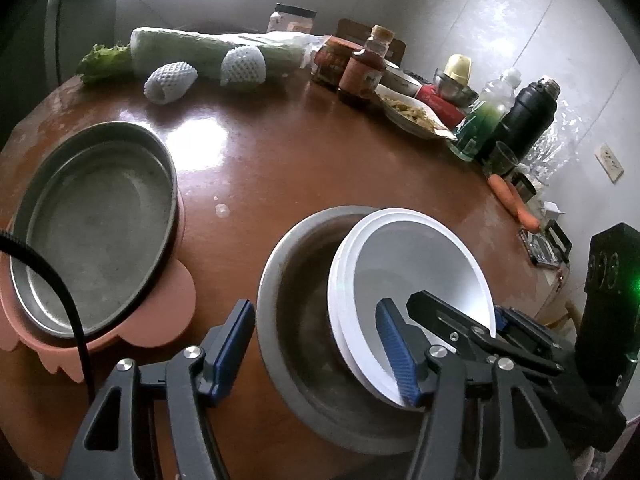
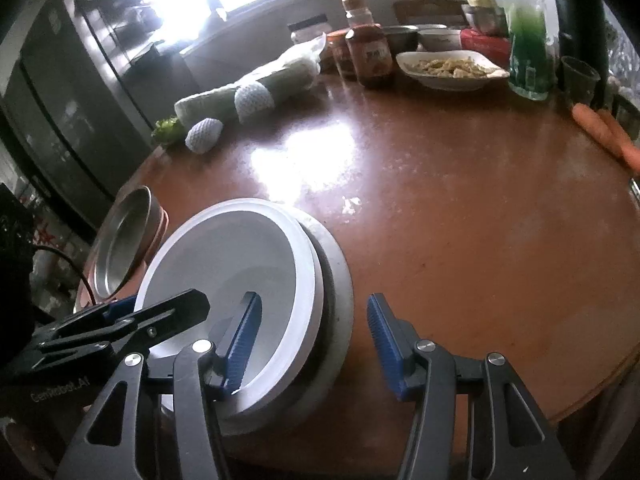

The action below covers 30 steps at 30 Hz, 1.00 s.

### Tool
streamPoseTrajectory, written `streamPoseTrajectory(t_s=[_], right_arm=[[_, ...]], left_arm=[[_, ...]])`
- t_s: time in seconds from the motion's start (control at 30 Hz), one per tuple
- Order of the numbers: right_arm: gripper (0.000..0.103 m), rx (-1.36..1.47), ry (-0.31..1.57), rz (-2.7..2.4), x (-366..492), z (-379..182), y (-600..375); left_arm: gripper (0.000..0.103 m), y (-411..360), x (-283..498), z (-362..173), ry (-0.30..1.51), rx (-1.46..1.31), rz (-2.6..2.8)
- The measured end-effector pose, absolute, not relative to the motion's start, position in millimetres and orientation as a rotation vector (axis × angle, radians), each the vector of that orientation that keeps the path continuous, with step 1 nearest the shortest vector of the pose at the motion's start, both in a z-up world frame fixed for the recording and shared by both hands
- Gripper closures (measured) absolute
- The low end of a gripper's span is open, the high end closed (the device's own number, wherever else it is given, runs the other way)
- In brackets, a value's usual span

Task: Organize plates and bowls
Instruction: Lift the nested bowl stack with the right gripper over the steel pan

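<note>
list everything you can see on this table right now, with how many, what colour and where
white bowls: apparently two, nested, tilted inside the metal bowl
metal bowl: one, grey, near edge
metal pan: one, grey, on the pink mat, left
pink mat: one, under the pan
cabbage: one, green, wrapped, far left
foam nets: two, white, by the cabbage
sauce bottle: one, brown, far centre
food plate: one, white, far right
green bottle: one, far right
flask: one, black, beside it
carrots: two, orange, right edge
table: one, brown, round
left hand-held gripper: open, straddling both bowls' near rims
right hand-held gripper: open, straddling their other side
</note>
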State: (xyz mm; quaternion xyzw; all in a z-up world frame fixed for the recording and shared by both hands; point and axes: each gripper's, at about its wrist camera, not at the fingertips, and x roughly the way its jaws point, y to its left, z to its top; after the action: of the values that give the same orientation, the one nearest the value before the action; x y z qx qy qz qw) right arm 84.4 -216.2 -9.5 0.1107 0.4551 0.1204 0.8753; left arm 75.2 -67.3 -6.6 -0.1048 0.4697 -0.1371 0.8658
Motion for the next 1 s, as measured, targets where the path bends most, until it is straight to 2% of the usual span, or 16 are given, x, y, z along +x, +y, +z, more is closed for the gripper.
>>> streamPoseTrajectory(t_s=[0.13, 0.57, 0.77, 1.0], right_arm=[[0.058, 0.229, 0.940, 0.276, 84.5, -8.9, -212.3], [0.062, 0.225, 0.885, 0.300, 86.9, 12.2, -202.1], [0.062, 0.188, 0.819, 0.356, 92.1, 46.6, -172.1], [0.062, 0.150, 0.778, 0.433, 103.3, 67.6, -120.6]], left_arm=[[0.048, -69.0, 75.1, -7.1, 0.984, -0.221, -0.303], [0.049, -56.5, 70.0, 22.3, 0.911, -0.209, -0.265], [0.049, -20.8, 61.6, 57.8, 0.827, -0.229, -0.211], [0.049, 25.4, 55.8, 74.2, 0.780, -0.238, -0.133]])
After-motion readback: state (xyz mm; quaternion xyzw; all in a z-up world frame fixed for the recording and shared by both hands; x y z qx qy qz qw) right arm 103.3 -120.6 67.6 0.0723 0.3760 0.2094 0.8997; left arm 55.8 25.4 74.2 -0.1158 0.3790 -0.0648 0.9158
